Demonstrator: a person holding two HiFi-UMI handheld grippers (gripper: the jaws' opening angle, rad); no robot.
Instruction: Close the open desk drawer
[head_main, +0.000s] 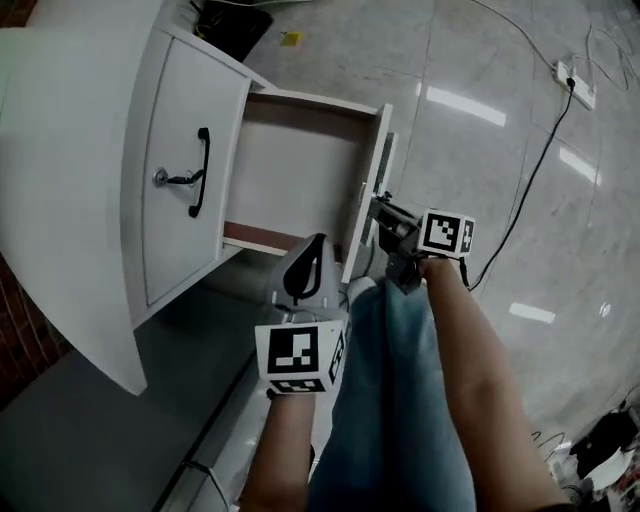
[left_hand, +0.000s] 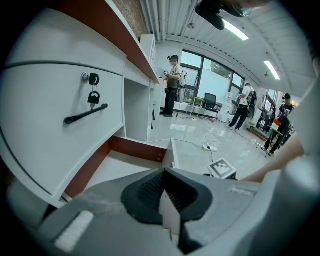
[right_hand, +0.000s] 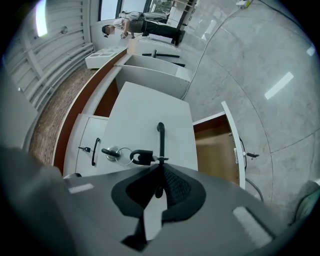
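Drawer (head_main: 295, 165) stands pulled well out of the desk (head_main: 70, 150), its front facing the right gripper (head_main: 380, 210), whose fingers (right_hand: 177, 187) are drawn together on nothing, tips lined up with the handle (right_hand: 160, 135). Likely trouble: those tips snag the key fob (right_hand: 142, 157) beside the handle, or the left gripper (head_main: 314, 248), fingers (left_hand: 145, 192) also closed and empty at the drawer's near edge, gets pinched against the desk. Floor (head_main: 500, 300) behind the front lies open, giving room to push.

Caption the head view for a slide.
Left tool and right tool poised at the open drawer of a white desk.
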